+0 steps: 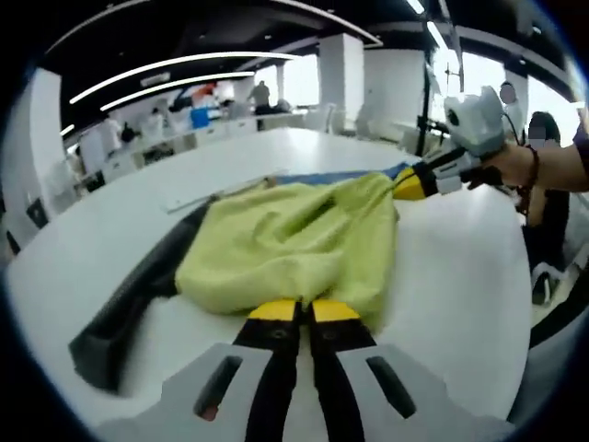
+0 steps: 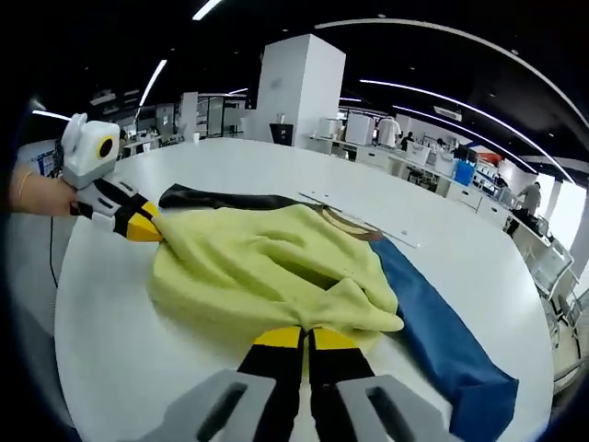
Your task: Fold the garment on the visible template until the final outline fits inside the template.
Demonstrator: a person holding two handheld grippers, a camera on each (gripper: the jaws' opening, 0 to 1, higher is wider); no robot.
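Yellow-tipped jaws of the left gripper [image 1: 304, 311] pressed together on the near hem of the garment [image 1: 294, 244], a yellow-green shirt bunched mid-worktop [image 1: 460, 276]. Right gripper [image 1: 408, 183], held by a hand [image 1: 520, 166], clamps the shirt's far corner toward the worktop's far right edge. Right gripper view: its own jaws [image 2: 306, 337] closed on the shirt edge [image 2: 267, 267]; left gripper [image 2: 143, 224] pinches the opposite corner. Blue sleeve [image 2: 442, 341] trails right toward the worktop edge [image 2: 110, 350], black sleeve [image 2: 216, 198] lies along the far side. Template strip [image 2: 354, 219] lies just beyond the shirt.
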